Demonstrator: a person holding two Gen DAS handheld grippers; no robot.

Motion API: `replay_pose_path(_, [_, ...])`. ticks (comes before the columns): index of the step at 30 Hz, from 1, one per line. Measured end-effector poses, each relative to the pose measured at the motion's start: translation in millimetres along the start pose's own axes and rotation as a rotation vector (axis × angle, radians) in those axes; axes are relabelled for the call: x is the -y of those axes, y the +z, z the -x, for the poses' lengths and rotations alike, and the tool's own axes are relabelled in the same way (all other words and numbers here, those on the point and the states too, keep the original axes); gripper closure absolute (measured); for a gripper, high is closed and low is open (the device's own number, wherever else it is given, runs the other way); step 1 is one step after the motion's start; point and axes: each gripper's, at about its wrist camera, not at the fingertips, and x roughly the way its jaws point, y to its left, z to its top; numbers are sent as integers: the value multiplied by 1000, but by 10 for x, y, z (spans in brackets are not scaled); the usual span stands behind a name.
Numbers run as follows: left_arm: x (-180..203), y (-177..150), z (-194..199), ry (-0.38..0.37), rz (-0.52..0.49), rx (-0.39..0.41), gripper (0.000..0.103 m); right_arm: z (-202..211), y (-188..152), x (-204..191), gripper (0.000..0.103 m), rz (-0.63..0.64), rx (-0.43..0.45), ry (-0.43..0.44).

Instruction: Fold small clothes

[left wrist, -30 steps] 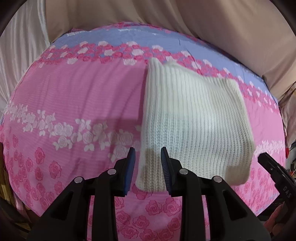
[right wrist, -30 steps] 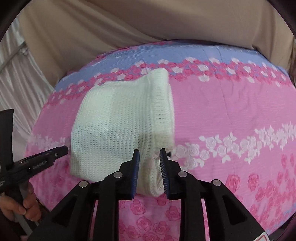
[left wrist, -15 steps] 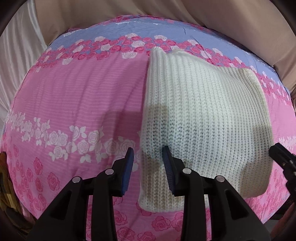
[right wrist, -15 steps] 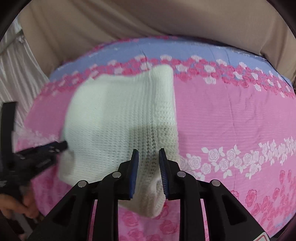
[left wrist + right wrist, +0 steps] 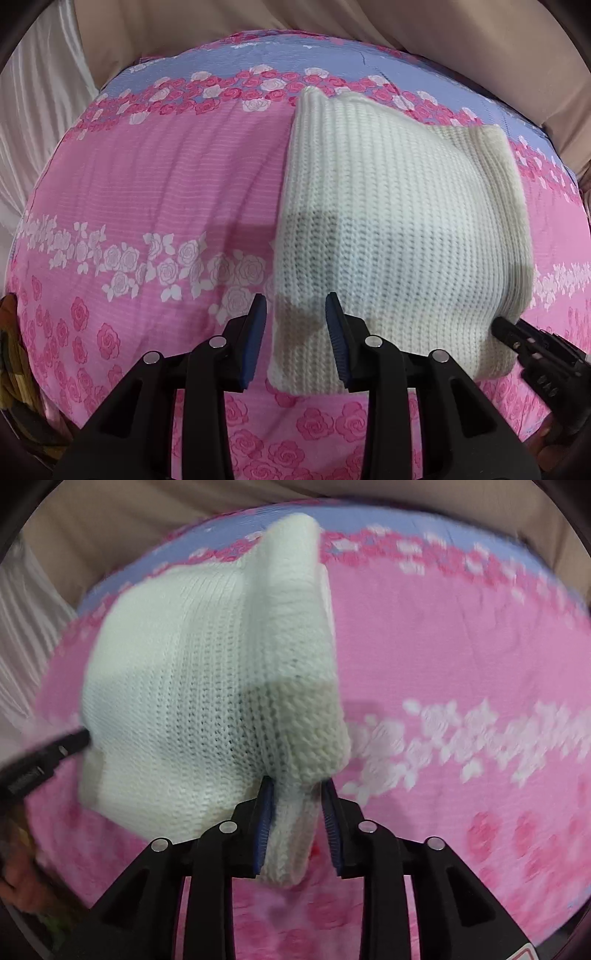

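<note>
A folded cream knit garment [image 5: 399, 236] lies on the pink rose-patterned bedsheet [image 5: 155, 192]. My left gripper [image 5: 295, 314] is open, its jaws straddling the garment's near left corner without closing on it. In the right wrist view the garment [image 5: 207, 686] has its near right edge raised off the sheet. My right gripper [image 5: 297, 794] is closed on that thick folded edge and holds it lifted. The right gripper also shows at the right edge of the left wrist view [image 5: 532, 347]. The left gripper shows at the left of the right wrist view [image 5: 48, 757].
The sheet has a blue band [image 5: 258, 59] along its far side. Beige fabric [image 5: 443, 33] rises behind the bed and a white curtain [image 5: 33, 103] hangs at the left. A brown woven object [image 5: 14, 354] sits off the bed's left edge.
Both grippers have moved forward over the garment. The right gripper has closed on the garment's right edge and lifted it. The left gripper stays open at the left corner.
</note>
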Motion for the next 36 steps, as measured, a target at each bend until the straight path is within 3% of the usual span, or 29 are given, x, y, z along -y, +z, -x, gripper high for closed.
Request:
replay_pose_path(5, [6,-158,156,10,13,26,63,370,-156,36,77,-7,73,29])
replay_pose_path(9, [80,-374,254,28,-1,58,50,459,-371,83,76,8,91,11])
replay_pose_path(16, [206,-719,281,27,10,33,50,605,-584,71,77,63,112,39])
replay_pose_path(22, [311,-879,437,38,3,66,49,707,-725,-112,79,116,138,25])
replay_pose_path(25, [352,-950,486,56,-12,96,40,765,-814,-156,70,120,171,-14])
replay_pose_path(29, [403,-1026,522,82,-30,120,34,755,-880,-139,54,109,172,-67])
replay_pose_path(36, [420,-1056,538,89,-37,129,29,749,-969,-71,49,71,153,-90])
